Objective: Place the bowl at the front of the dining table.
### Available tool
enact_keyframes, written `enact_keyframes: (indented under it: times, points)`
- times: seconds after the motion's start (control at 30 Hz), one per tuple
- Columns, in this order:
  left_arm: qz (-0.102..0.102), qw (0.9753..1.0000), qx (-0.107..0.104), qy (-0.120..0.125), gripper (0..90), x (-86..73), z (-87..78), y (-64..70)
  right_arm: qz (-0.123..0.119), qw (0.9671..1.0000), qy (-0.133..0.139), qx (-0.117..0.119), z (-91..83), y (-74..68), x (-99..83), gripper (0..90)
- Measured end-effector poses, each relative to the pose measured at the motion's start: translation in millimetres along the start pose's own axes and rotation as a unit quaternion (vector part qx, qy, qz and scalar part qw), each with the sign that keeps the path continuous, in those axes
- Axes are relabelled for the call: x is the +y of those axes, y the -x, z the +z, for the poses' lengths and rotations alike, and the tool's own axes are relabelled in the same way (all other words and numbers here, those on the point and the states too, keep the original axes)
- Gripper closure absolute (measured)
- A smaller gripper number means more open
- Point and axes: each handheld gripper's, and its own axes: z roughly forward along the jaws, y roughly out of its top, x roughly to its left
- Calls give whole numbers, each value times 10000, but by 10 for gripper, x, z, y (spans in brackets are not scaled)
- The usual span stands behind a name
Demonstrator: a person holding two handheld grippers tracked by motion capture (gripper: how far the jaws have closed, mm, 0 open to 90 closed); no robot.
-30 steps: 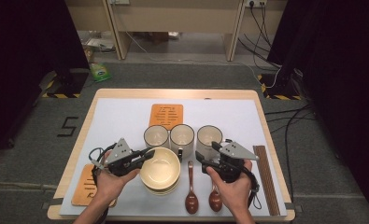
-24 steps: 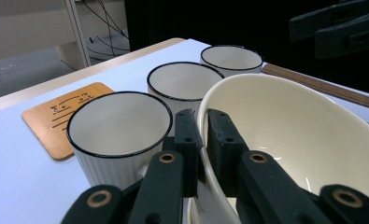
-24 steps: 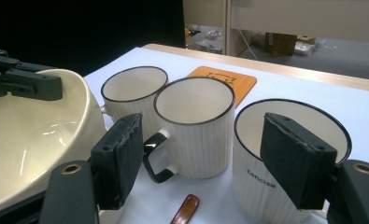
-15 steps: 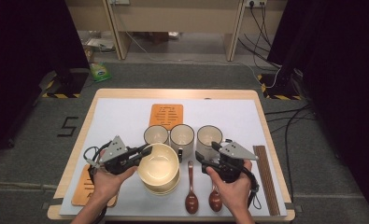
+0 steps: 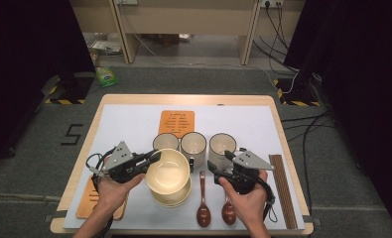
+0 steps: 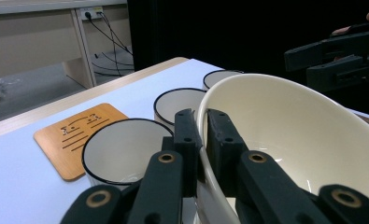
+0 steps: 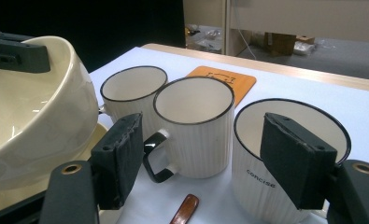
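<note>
My left gripper [image 5: 151, 157] [image 6: 202, 135] is shut on the near rim of a cream bowl [image 5: 167, 171] [image 6: 289, 135]. It holds the bowl tilted, just above another cream bowl [image 5: 176, 199] on the white mat. My right gripper [image 5: 219, 161] [image 7: 208, 156] stands open to the bowl's right, its jaws spread in front of the middle mug [image 7: 196, 126] and the right mug [image 7: 266, 182], touching neither. Three white ribbed mugs with black rims [image 5: 193, 145] stand in a row behind the bowls.
Two brown spoons [image 5: 203, 208] lie in front of the mugs, under my right hand. Dark chopsticks [image 5: 280, 191] lie at the mat's right edge. An orange coaster [image 5: 176, 123] sits behind the mugs, and a wooden board [image 5: 89, 198] is under my left forearm.
The left gripper has lifted the top bowl a little up and away from the stack, tilting it. The right gripper has stayed in place.
</note>
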Motion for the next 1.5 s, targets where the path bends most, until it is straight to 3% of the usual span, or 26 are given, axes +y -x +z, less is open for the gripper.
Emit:
enact_keyframes:
  times: [1.5]
  points:
    - [-10, 9990, 214, 391, 826, 287, -12, -137, 4, 10000, 30, -13, -14, 10, 10, 306]
